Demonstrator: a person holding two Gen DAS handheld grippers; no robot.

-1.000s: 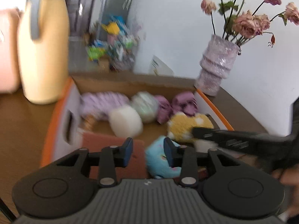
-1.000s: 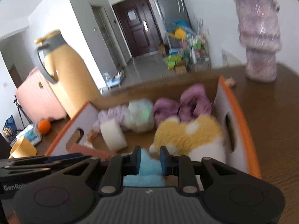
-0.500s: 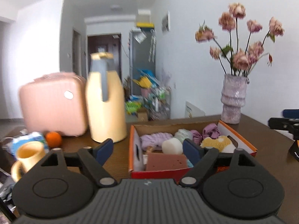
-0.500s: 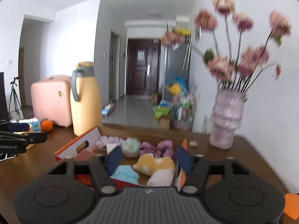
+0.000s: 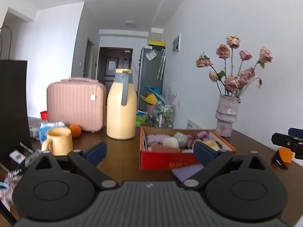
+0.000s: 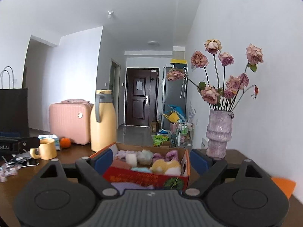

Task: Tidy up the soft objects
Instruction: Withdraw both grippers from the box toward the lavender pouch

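White walls (image 6: pixel 246 37) and a white ceiling (image 6: pixel 132 9) enclose a narrow room that runs back along a hallway to a dark brown panelled door (image 6: pixel 141 99). A round ceiling lamp (image 6: pixel 153 43) sits flush above the hallway, unlit as far as can be told; soft daylight fills the space. A tall grey fridge (image 6: pixel 175 96) stands by the right wall with a yellow box (image 6: pixel 178 61) on top. At its foot a small wire trolley (image 6: pixel 184 134) and a heap of coloured packages (image 6: pixel 161 137) crowd the glossy grey floor (image 6: pixel 136 134). A doorway (image 6: pixel 115 94) opens on the left wall. In front lies a dark wooden table (image 5: pixel 123 151)
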